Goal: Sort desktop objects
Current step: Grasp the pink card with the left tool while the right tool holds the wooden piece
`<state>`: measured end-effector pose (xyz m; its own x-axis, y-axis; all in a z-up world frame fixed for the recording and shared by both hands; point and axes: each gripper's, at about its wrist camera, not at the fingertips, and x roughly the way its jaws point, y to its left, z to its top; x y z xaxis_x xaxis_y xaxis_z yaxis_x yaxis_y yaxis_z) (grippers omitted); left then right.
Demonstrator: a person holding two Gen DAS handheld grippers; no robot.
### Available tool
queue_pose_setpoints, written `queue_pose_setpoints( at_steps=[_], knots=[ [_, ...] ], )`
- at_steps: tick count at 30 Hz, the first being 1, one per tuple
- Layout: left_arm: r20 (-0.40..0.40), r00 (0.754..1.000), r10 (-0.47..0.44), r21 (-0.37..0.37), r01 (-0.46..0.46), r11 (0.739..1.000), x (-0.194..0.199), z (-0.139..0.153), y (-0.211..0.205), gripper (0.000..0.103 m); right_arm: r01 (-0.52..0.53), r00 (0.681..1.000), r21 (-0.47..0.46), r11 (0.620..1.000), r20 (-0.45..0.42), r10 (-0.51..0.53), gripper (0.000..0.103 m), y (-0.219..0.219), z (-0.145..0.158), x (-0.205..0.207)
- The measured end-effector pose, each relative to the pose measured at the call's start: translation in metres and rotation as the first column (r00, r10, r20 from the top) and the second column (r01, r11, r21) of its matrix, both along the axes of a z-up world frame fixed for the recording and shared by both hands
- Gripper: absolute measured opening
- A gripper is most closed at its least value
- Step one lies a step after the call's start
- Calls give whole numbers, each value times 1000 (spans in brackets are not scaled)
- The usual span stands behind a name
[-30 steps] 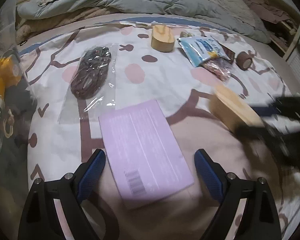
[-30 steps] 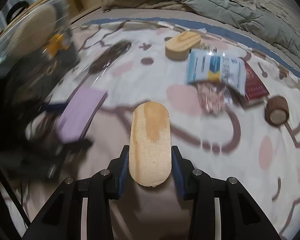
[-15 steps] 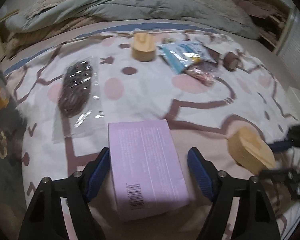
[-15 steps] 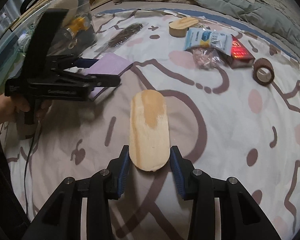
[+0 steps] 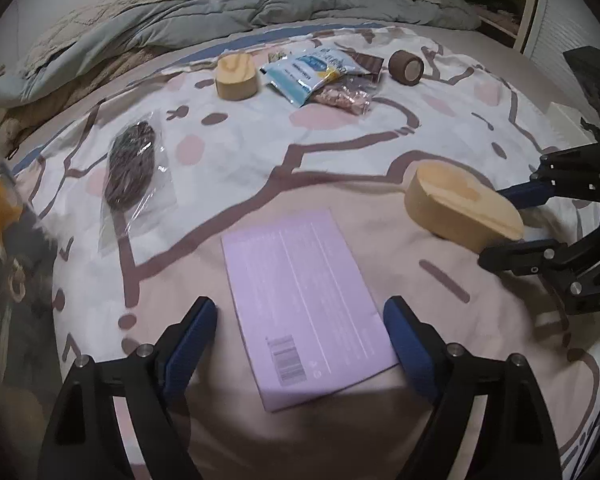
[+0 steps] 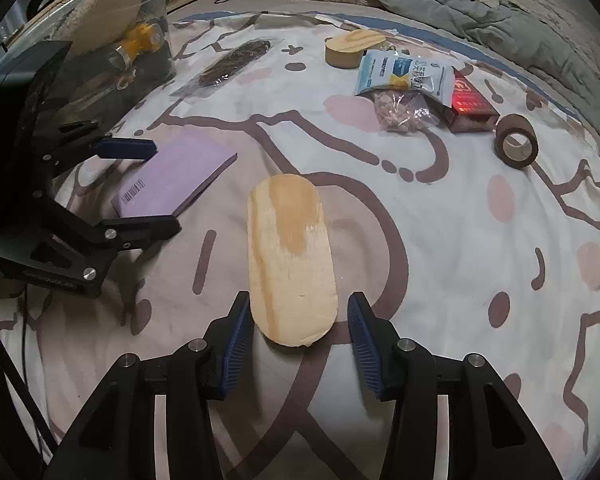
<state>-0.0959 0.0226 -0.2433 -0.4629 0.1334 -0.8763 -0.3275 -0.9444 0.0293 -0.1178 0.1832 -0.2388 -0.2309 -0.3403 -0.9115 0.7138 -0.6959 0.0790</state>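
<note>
A flat purple box (image 5: 300, 308) lies on the patterned bedsheet (image 5: 240, 152). My left gripper (image 5: 300, 320) straddles its near end, and the jaws are opening with a gap at each pad. An oval wooden box (image 6: 292, 256) rests on the sheet to the right of the purple box. Around its near end sits my right gripper (image 6: 298, 312), its jaws opening too, and a slit of sheet shows on both sides. From the right wrist view the left gripper (image 6: 164, 188) is seen astride the purple box (image 6: 176, 176). The left wrist view shows the right gripper (image 5: 512, 220) at the wooden box (image 5: 460, 208).
Farther back lie a second wooden box (image 5: 236, 76), a blue-white packet (image 5: 308, 72), a pink snack bag (image 5: 344, 98), a red box (image 6: 470, 106), a brown tape roll (image 5: 406, 66) and a bagged dark cord (image 5: 130, 164). A clear bin (image 6: 140, 40) stands at the left edge, a rumpled duvet (image 5: 260, 0) behind.
The right gripper carried the wooden box toward the near side of the bed, then its jaws spread off it. The left gripper narrowed on the purple box, rolled, and widened again.
</note>
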Motion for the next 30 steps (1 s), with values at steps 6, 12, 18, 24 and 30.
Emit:
queue_pose_setpoints(
  at_steps=[6, 12, 18, 24, 30],
  knots=[
    [4, 999, 33, -74, -32, 997, 10, -1, -5, 91, 1, 1000, 4, 1000, -22, -1, 59, 0, -5, 7],
    [-46, 997, 57, -182, -64, 981, 19, 4, -15, 93, 2, 999, -13, 1000, -33, -3, 62, 2, -8, 8],
    [-75, 992, 99, -271, -116, 956, 15, 5, -34, 93, -3, 999, -3, 1000, -48, 2, 68, 1, -11, 8],
    [-121, 983, 138, -365, -173, 915, 8, 4, -48, 93, -20, 998, -27, 999, -60, 19, 69, 4, -13, 7],
    [-154, 981, 115, -457, -174, 873, 7, 1, -47, 95, -46, 997, -22, 999, -66, 44, 72, 0, -13, 5]
  ],
)
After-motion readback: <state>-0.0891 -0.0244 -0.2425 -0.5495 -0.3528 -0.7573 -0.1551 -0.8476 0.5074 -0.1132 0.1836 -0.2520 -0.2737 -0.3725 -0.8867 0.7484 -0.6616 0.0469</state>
